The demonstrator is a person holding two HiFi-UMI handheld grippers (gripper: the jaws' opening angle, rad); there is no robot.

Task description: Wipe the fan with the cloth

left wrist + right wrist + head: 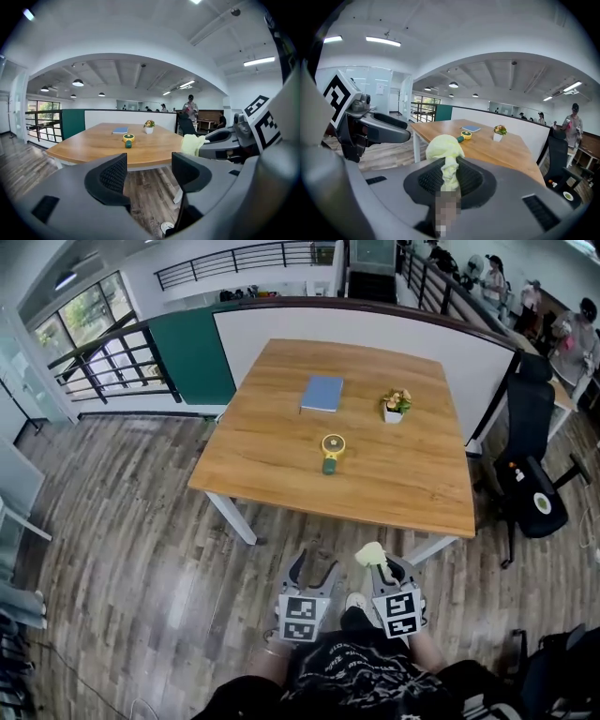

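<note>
Left claw (pixel 150 174): released, jaws wide apart, nothing between, only floor (pixel 122 521) beyond. Right claw (pixel 448 180): clenched on pale yellow cloth (pixel 443 149), bunched top sticking up above jaws. Both held low over wood floor, side by side, just short of near edge of surface (pixel 272 479). Fan (pixel 332 451): yellow head, green handle, lying near middle of surface, well apart from both claws. Beyond fan: blue book (pixel 322 394), small flower pot (pixel 395 406). Black chair (pixel 531 460) right of surface.

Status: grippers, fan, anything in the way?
Left gripper open, empty. Right gripper shut on cloth. Fan lying on table, untouched, grippers short of it. Book and plant beyond fan, not blocking.
</note>
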